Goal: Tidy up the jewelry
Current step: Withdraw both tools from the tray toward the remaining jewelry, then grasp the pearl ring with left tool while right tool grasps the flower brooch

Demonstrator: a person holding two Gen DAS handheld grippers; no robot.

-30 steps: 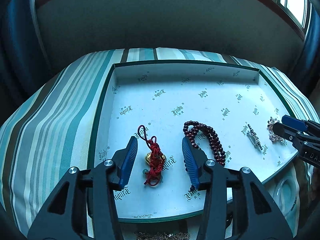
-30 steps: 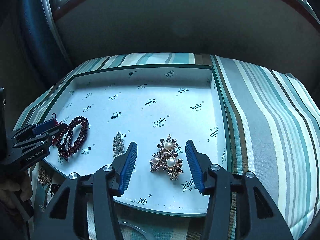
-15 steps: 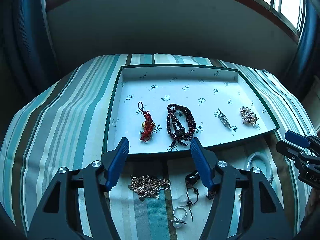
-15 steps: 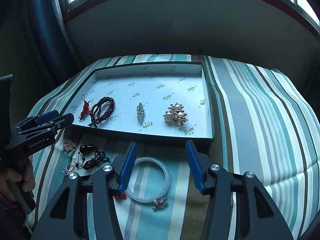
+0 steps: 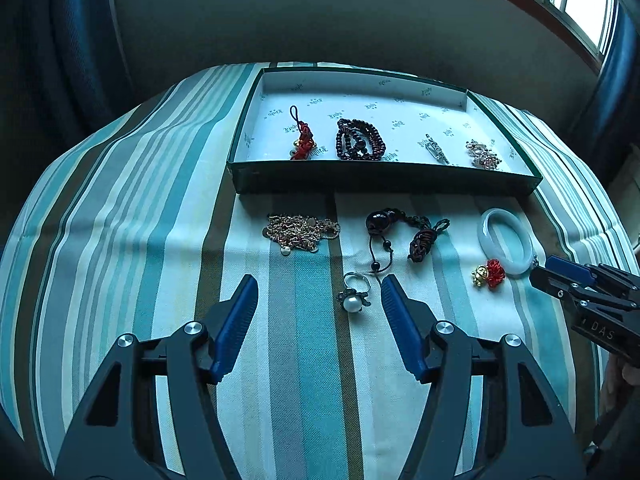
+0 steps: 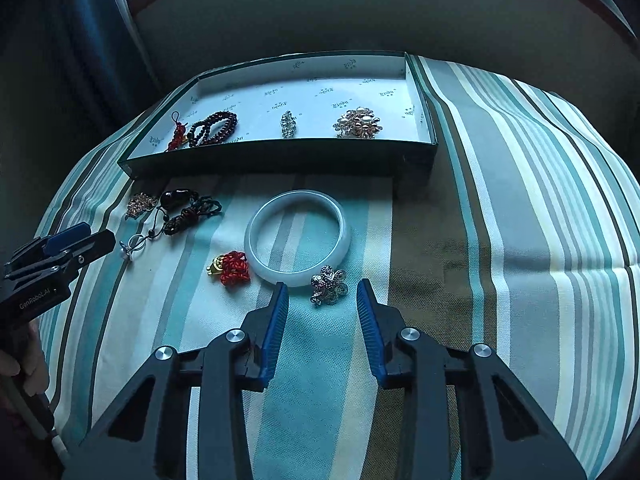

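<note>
A green box lid with white lining (image 5: 384,184) (image 6: 280,156) holds a red knot charm (image 5: 303,145), dark bead bracelet (image 5: 360,145), silver clip (image 5: 437,149) and pearl brooch (image 6: 359,122). On the cloth in front lie a gold chain (image 5: 300,232), black cord pendant (image 5: 400,232), pearl ring (image 5: 354,294), red-gold charm (image 6: 230,267), white bangle (image 6: 298,236) and silver flower brooch (image 6: 329,284). My left gripper (image 5: 318,292) is open and empty, with the pearl ring between its fingertips. My right gripper (image 6: 322,294) is open and empty, tips either side of the silver flower brooch.
Everything rests on a striped teal, white and brown cloth (image 5: 120,240) over a rounded surface. A dark wall and windows lie behind. The right gripper shows at the left view's right edge (image 5: 560,280); the left gripper shows at the right view's left edge (image 6: 80,244).
Both grippers have pulled back out of the box and toward me; they now hover over the loose jewelry on the cloth. Both stayed open.
</note>
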